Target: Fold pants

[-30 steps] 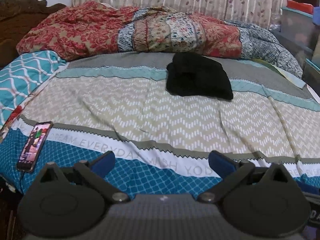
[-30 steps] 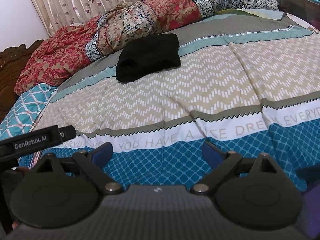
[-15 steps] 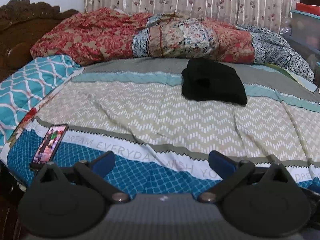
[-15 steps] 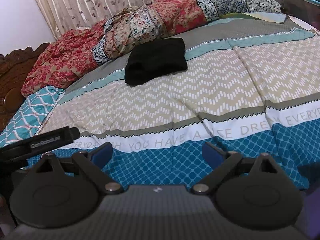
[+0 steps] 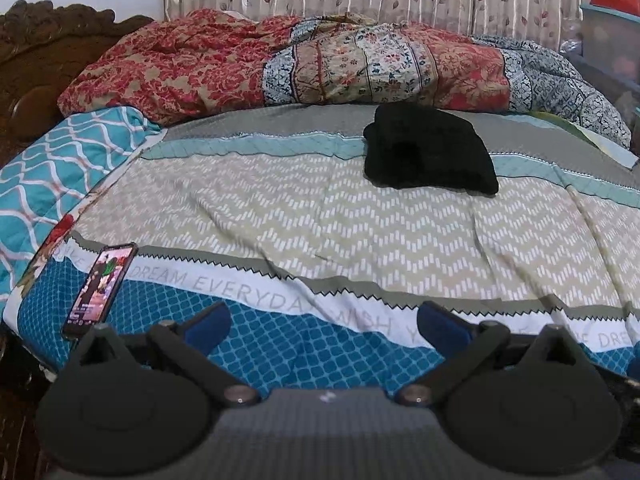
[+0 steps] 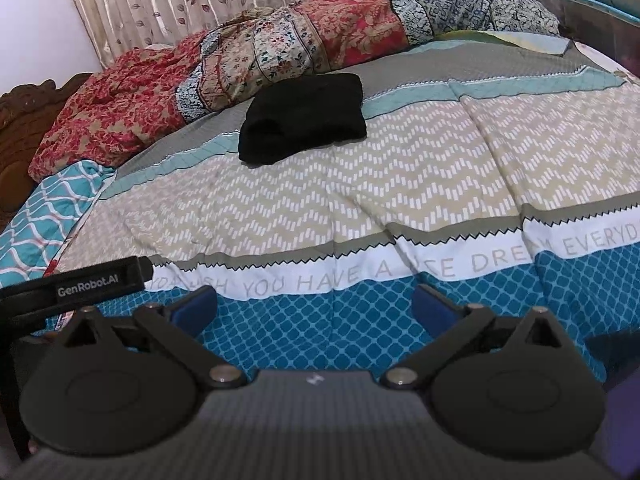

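Left claw (image 5: pixel 322 322) agape, empty; right claw (image 6: pixel 314 306) just widened, empty

left tongs (image 5: pixel 323 326): black linkage arms, blue pads, two round black housings, silver pivot screws, grey textured body with small white mark | right tongs (image 6: pixel 314 306): same build, blue pads, silver pivots | left unit seen from right view: black bar, white "GenRobot.AI" lettering
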`<control>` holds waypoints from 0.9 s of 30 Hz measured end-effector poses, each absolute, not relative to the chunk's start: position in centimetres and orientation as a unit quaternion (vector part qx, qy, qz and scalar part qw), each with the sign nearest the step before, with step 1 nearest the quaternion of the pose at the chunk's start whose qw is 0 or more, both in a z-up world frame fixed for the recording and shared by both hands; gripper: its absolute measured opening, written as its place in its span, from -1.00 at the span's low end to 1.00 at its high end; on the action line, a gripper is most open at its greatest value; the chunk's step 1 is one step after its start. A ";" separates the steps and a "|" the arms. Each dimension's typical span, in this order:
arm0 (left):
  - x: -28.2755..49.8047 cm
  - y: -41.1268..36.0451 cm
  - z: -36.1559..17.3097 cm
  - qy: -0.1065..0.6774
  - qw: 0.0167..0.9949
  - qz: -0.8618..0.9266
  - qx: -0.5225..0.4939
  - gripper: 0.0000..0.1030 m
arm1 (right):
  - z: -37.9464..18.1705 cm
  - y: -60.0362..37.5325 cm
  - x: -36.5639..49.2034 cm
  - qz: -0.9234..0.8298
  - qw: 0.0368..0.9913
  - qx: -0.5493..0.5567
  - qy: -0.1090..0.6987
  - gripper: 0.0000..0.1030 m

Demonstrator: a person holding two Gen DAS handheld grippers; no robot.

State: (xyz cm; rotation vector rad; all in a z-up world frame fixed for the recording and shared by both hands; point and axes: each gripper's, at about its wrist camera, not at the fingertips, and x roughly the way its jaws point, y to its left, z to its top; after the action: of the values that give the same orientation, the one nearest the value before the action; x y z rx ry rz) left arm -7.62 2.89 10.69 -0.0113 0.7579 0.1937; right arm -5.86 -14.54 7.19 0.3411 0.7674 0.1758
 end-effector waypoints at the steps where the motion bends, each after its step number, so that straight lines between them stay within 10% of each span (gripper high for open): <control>1: -7.6 2.9 10.7 0.366 0.925 0.096 -0.005 1.00 | 7.1 -14.6 -5.8 0.083 0.908 0.167 0.374 1.00; 27: -7.0 2.9 10.4 0.371 0.923 0.101 0.008 1.00 | 6.3 -14.5 -5.6 0.071 0.897 0.187 0.394 1.00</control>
State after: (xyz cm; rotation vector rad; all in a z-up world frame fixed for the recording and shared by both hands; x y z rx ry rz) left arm -6.96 2.93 10.43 0.0161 0.7615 0.2069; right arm -5.62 -14.53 6.33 0.3876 0.8167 0.1480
